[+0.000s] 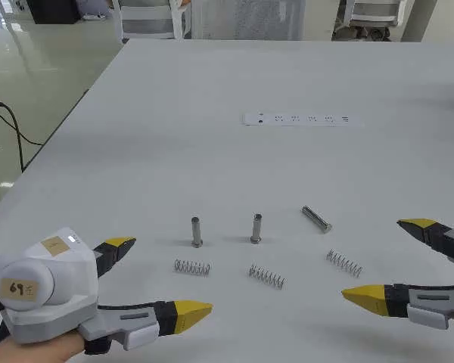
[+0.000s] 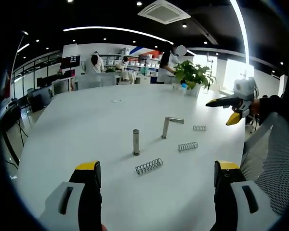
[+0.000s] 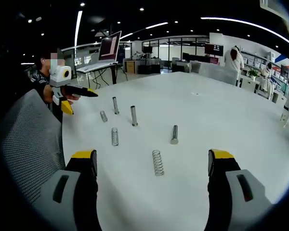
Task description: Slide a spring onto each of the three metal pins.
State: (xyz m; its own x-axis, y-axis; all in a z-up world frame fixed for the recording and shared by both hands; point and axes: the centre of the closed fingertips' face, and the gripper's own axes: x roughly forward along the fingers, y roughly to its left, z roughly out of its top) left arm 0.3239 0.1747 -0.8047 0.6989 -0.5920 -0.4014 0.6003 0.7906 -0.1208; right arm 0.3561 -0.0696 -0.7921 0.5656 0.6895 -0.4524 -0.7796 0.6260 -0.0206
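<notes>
Two metal pins stand upright on the white table (image 1: pixel 212 113): the left pin (image 1: pixel 196 231) and the middle pin (image 1: pixel 256 228). A third pin (image 1: pixel 315 218) lies on its side to their right. In front of each pin lies a loose spring: left spring (image 1: pixel 192 266), middle spring (image 1: pixel 266 276), right spring (image 1: pixel 343 263). My left gripper (image 1: pixel 163 278) is open at the near left, just short of the left spring (image 2: pixel 149 166). At the near right my right gripper (image 1: pixel 388 259) is open, with the right spring (image 3: pixel 157 162) just beyond its tips. Neither holds anything.
A white power strip (image 1: pixel 299 119) lies farther back on the table. The table's left edge (image 1: pixel 53 140) runs diagonally, with floor and a black cable (image 1: pixel 11 125) beyond it. Chairs (image 1: pixel 147 19) stand at the far end.
</notes>
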